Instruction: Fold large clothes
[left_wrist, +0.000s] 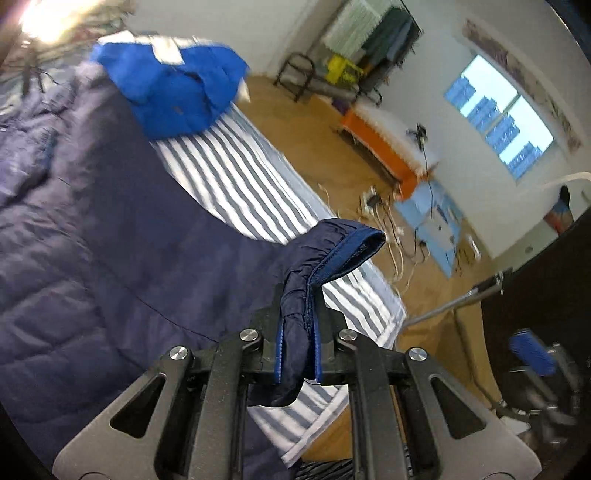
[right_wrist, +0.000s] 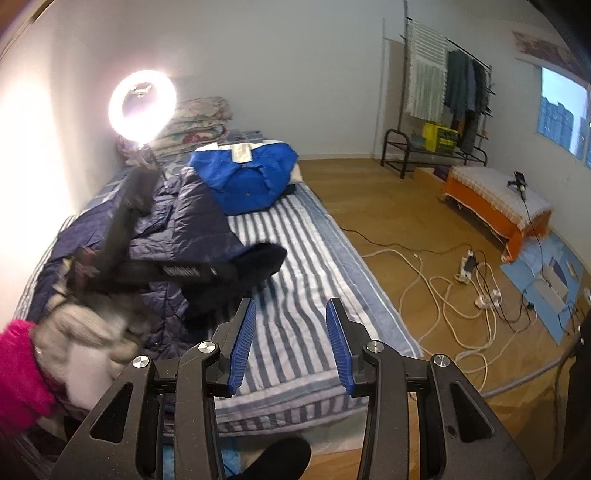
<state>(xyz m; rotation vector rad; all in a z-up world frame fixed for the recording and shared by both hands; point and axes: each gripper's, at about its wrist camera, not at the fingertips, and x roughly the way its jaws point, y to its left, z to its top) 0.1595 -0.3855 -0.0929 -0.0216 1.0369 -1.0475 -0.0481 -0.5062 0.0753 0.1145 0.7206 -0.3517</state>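
A large navy quilted jacket (left_wrist: 92, 240) lies spread on the striped mattress (left_wrist: 229, 184). My left gripper (left_wrist: 299, 314) is shut on the jacket's blue-lined zipper edge (left_wrist: 332, 258), lifted a little above the bed. In the right wrist view the jacket (right_wrist: 177, 236) lies at the left of the mattress (right_wrist: 306, 258), and the left gripper (right_wrist: 207, 273) shows over it, held by a gloved hand (right_wrist: 85, 332). My right gripper (right_wrist: 290, 325) is open and empty above the mattress's near end.
A folded bright blue jacket (right_wrist: 247, 177) sits at the bed's far end beside a ring light (right_wrist: 142, 107) and stacked quilts (right_wrist: 199, 122). Cables and a power strip (right_wrist: 469, 266) lie on the wooden floor. An orange bench (right_wrist: 498, 203) and clothes rack (right_wrist: 450, 92) stand at the right.
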